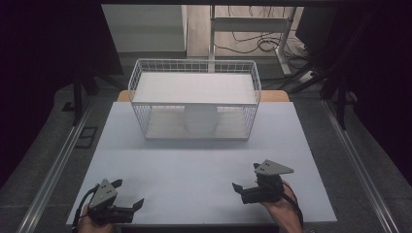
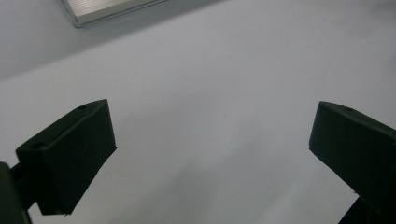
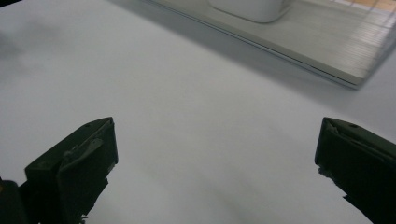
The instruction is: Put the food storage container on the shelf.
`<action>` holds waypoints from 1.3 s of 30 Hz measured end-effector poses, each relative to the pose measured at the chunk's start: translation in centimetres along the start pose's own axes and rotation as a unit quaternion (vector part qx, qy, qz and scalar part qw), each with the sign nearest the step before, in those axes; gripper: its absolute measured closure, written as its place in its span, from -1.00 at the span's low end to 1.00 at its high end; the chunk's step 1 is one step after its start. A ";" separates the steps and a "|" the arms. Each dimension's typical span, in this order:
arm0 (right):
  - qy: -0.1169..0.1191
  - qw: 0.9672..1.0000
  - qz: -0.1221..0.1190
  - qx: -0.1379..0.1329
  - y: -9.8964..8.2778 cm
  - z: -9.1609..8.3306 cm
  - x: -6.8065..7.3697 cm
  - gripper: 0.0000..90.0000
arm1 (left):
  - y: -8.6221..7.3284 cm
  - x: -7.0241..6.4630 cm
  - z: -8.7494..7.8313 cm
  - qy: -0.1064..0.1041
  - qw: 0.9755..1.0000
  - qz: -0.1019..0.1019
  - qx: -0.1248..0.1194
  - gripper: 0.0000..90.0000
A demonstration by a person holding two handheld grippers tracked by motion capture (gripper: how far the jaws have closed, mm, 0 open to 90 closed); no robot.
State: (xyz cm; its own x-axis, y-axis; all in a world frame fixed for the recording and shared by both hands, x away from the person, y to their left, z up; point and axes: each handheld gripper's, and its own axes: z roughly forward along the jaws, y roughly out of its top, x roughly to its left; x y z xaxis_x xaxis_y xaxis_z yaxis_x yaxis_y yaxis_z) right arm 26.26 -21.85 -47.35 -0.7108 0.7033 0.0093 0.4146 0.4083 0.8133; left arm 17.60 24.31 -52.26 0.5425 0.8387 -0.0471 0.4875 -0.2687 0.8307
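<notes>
Standing by the desk [image 1: 204,170], I noted that no handling had begun. The left hand-held gripper [image 1: 127,194] rested low at the near left corner, its jaws spread wide with nothing between them; its own view showed bare desk surface between the two black jaws. The right hand-held gripper [image 1: 243,182] sat at the near right, likewise gaping wide and empty, with bare surface between its jaws in its own view.

Well ahead of both hand-held grippers stood a white wire rack [image 1: 194,99] with a flat upper shelf and a lower tier. On that lower tier, under the shelf, sat a white rounded container [image 1: 200,120], upright as far as could be judged. From the right hand-held gripper it lay forward and somewhat to that gripper's left; its base [image 3: 247,9] appeared at the top of the right gripper view, on the rack's lower board. From the left hand-held gripper it lay forward and to the right.

Judgement: the work stood at its start. Neither hand-held gripper touched the container or the rack. Approach, grasp and any removal of the container all remained to be done. The shelf above the container may limit how it can be reached.
</notes>
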 end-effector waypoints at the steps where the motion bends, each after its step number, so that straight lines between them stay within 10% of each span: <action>1: -0.008 1.000 0.002 -0.001 -0.3 -0.6 -0.2 -1.00 | -0.1 0.1 -0.2 0.003 1.000 0.000 -0.001 -1.00; 24: -0.074 0.996 0.052 -0.010 -5.0 -6.3 -2.0 -1.00 | -1.2 0.9 -2.0 0.026 0.999 -0.021 0.000 -1.00; 39: -0.085 0.993 0.069 0.037 -8.1 -6.8 -2.2 -1.00 | -1.8 1.0 -1.5 0.028 0.999 -0.025 0.025 -1.00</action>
State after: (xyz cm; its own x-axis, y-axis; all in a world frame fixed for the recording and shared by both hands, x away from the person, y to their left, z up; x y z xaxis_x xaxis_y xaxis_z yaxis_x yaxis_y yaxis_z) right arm 20.58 -30.69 -49.98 -0.5408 0.8410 0.0132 0.5466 0.3394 0.7655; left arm 16.22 26.31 -52.93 0.4779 0.8767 -0.0556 0.5475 -0.2478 0.7993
